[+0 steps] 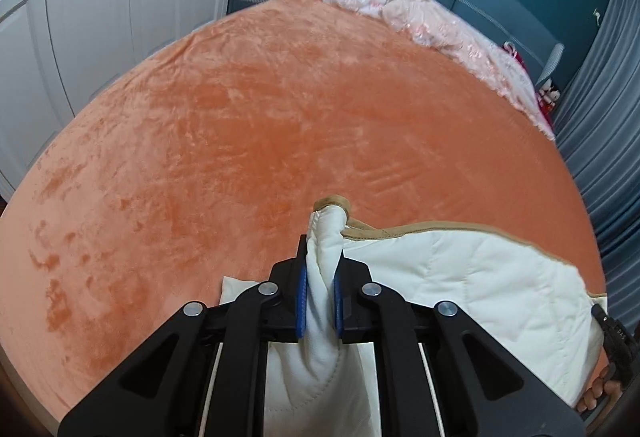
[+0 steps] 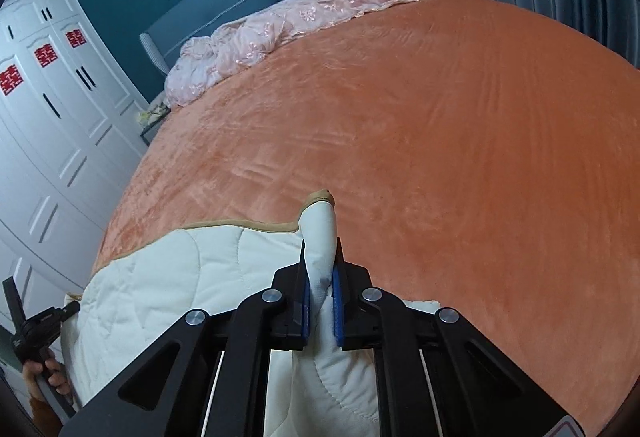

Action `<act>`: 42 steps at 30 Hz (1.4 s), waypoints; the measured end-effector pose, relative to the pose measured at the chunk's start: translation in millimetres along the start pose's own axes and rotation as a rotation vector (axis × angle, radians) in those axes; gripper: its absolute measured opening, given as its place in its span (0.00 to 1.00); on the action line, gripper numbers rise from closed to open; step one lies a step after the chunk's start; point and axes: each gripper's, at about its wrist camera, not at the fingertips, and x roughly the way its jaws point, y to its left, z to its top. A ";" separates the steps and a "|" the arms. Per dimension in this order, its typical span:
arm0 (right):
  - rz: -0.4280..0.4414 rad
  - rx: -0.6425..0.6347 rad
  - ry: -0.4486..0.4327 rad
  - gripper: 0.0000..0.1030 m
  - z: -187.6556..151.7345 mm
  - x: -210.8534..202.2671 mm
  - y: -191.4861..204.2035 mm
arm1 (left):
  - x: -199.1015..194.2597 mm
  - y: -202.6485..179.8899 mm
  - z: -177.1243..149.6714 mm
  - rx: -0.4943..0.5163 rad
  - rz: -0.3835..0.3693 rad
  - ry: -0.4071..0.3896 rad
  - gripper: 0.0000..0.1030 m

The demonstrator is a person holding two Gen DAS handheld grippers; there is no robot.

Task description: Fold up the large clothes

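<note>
The left gripper (image 1: 321, 301) pinches one corner of the white quilted garment (image 1: 480, 277); the right gripper (image 2: 320, 301) pinches another, above the near orange bedspread (image 1: 240, 137).

left gripper (image 1: 320, 301): jaws clamped, angled down | right gripper (image 2: 320, 305): jaws clamped, angled down

White quilted cover (image 1: 472, 277) with tan binding, stretched across the near end of the bed, its two far corners bunched and lifted
</note>
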 end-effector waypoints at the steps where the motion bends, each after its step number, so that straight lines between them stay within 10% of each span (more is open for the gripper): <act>1: -0.027 -0.006 0.022 0.07 -3.8 10.8 -0.2 | 11.1 -0.3 -2.0 0.003 0.020 0.023 0.09; 22: -0.134 -0.032 0.089 0.11 -53.8 71.6 -24.5 | 81.8 1.9 -57.1 0.096 0.154 0.017 0.16; 24: -0.142 -0.020 0.103 0.15 -46.8 65.3 -25.3 | 69.3 1.9 -50.3 0.091 0.166 0.026 0.18; 26: -0.179 -0.016 0.042 0.24 -37.2 39.6 -22.5 | 42.3 4.6 -43.6 0.067 0.214 -0.026 0.40; 32: -0.106 -0.044 -0.092 0.28 -18.9 -15.7 15.1 | -45.5 -5.0 -10.9 0.034 0.134 -0.195 0.42; 37: 0.103 -0.159 0.063 0.19 -34.5 26.3 94.2 | -22.2 -82.6 -22.7 0.142 -0.080 -0.055 0.40; 42: 0.127 -0.315 0.202 0.03 -64.6 79.6 149.6 | 47.2 -133.6 -62.3 0.211 -0.100 0.128 0.23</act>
